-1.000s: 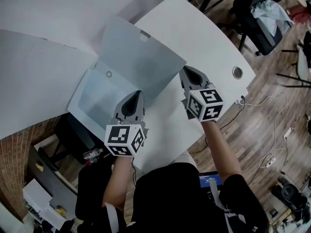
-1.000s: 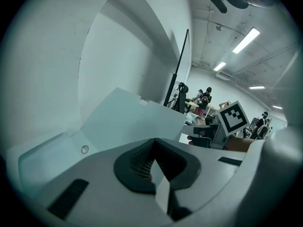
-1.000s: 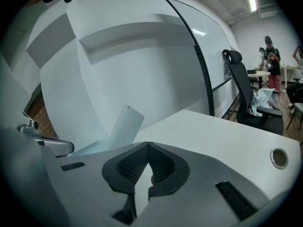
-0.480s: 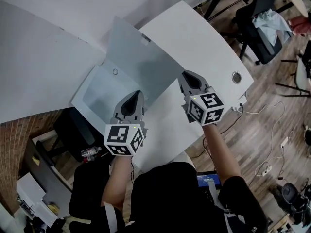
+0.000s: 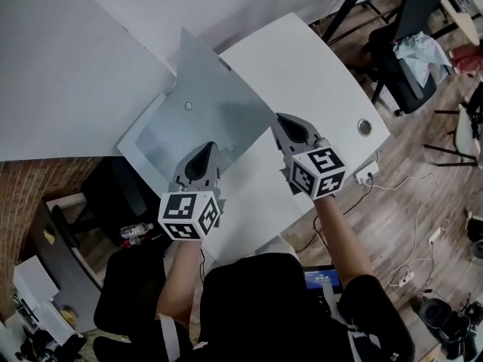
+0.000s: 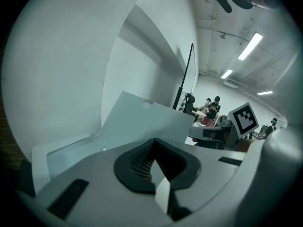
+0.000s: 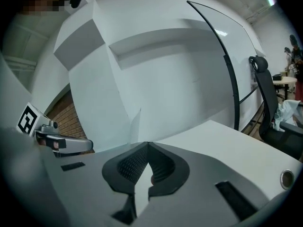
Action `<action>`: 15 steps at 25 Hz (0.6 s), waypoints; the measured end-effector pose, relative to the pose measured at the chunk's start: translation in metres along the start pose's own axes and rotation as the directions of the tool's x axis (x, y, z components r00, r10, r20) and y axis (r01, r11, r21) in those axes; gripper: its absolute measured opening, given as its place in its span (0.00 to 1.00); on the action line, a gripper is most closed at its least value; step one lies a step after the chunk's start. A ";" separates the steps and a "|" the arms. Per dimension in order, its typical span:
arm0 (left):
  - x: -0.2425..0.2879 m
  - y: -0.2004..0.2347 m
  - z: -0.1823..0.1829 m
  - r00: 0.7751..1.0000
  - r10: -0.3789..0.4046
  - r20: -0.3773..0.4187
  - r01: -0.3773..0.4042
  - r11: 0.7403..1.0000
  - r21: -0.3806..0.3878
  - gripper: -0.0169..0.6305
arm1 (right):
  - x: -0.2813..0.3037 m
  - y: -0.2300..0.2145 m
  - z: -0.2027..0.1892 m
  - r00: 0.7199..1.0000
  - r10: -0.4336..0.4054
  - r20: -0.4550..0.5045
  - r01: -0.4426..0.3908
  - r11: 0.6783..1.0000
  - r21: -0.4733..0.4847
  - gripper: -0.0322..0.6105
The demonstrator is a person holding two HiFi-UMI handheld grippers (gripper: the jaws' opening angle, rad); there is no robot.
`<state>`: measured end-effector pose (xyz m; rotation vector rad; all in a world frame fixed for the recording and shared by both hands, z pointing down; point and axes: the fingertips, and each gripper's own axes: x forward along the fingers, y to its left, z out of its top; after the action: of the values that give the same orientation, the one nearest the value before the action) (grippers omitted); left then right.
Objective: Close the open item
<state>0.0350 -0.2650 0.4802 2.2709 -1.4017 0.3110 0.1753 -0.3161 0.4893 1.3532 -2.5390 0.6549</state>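
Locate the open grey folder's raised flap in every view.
Head view: raised flap, upper centre, tilted up off the folder's base.
Left gripper view: centre, its broad face toward the camera.
Right gripper view: left of centre, a thin sliver seen edge-on.
Shared landmark: the black pole.

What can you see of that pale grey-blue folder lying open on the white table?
The folder is thin, smooth and pale grey-blue, plastic by its look. It is open: one panel lies flat on the white table and bears a small round stud; the other rises tilted from the fold, with a small tab on its far edge. The left hand-held gripper is over its near edge; contact cannot be told.
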 end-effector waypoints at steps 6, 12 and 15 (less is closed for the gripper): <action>-0.019 -0.002 0.002 0.999 0.026 0.027 -0.026 1.000 -0.011 0.04 | -0.004 0.033 0.002 0.997 0.083 -0.009 -0.083 0.996 -0.041 0.11; -0.043 0.008 0.006 0.996 0.079 0.050 -0.079 0.997 -0.019 0.04 | 0.003 0.058 0.007 0.988 0.150 -0.022 -0.152 0.986 -0.072 0.11; -0.053 0.014 0.011 0.992 0.107 0.066 -0.106 0.994 -0.023 0.04 | 0.007 0.067 0.011 0.984 0.175 -0.030 -0.177 0.980 -0.093 0.11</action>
<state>-0.0018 -0.2340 0.4523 2.2138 -1.5570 0.2552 0.1166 -0.2944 0.4626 1.0944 -2.6570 0.5658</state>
